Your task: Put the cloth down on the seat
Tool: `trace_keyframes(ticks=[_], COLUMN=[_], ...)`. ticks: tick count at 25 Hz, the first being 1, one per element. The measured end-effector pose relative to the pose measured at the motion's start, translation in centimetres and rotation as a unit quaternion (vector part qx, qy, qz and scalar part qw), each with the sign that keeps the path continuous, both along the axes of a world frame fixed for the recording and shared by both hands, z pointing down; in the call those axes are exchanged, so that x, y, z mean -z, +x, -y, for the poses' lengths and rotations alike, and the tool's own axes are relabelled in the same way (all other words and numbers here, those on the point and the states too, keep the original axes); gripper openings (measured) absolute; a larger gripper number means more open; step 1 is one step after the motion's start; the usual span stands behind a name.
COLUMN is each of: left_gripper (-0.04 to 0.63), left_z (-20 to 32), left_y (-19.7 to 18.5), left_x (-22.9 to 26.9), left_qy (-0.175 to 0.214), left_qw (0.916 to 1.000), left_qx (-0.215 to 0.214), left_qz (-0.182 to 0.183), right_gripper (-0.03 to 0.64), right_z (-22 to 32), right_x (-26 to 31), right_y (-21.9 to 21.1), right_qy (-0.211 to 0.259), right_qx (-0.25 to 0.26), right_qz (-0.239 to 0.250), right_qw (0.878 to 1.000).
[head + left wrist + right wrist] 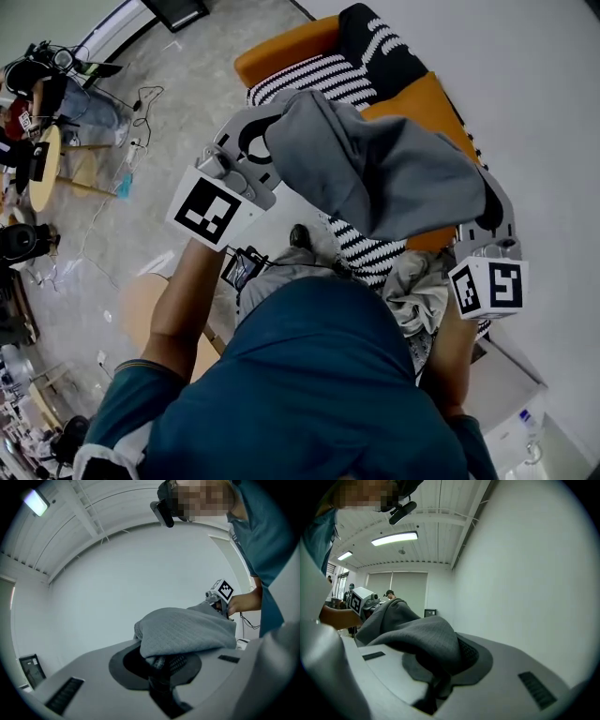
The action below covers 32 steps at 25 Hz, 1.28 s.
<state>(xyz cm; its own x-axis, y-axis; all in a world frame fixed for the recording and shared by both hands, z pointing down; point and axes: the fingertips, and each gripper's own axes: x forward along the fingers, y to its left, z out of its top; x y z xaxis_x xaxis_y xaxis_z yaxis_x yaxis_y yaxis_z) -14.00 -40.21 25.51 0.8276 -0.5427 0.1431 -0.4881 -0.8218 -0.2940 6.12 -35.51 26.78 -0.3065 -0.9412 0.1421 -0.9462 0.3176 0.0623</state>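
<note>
**Clearances:** the seat [424, 101], an orange upholstered couch, runs diagonally with its far long edge close along the white wall [534, 103]; open grey floor [178, 131] lies on its other side, towards the left of the head view; a round wooden table [42, 178] stands well apart across that floor; a white box [506, 389] stands near the seat's right end, beside the person's right forearm.

**Task item:** the cloth [394, 173] is off the seat, held up over its middle and stretched between the two grippers; its lower edge hangs in front of the striped cushions [309, 80]; whether it touches them cannot be told.

**Left gripper** [161, 665]**:** jaws clamped on one end of the cloth, with fabric bunched between the pads.

**Right gripper** [438, 672]**:** jaws clamped on the opposite end, with fabric folded over them.

**Materials:** the cloth is mid-grey with a fine waffle-like knit; it is soft and drapes in broad rounded folds; the cushions are black-and-white striped fabric; a crumpled pale garment [417, 291] lies at the seat's near edge; the gripper bodies are smooth matt grey plastic with dark ribbed pads; each carries a white cube with black square markers.
</note>
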Motion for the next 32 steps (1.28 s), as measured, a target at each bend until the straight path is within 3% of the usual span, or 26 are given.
trace_keyframes(ticks=[17,26,32], left_gripper=[0.049,0.051,0.051], left_z=[9.6,11.6,12.5], left_y=[1.0,6.5,10.6], left_x=[0.3,-1.2,-1.7], left_qy=[0.022,-0.008,-0.015], left_qw=[0.9894,0.9871,0.9888], left_qx=[-0.141,-0.157,-0.148], left_qz=[-0.026,-0.029,-0.006], right_gripper=[0.040,0.040,0.040], right_z=[5.1,5.7,6.4], right_x=[0.4,-1.3,-2.1], right_y=[-0.8,3.8,8.2], right_qy=[-0.015,-0.022,-0.012], right_qx=[-0.130,-0.145,-0.142], right_qz=[-0.049,-0.035,-0.017], right_qw=[0.990,0.989,0.990])
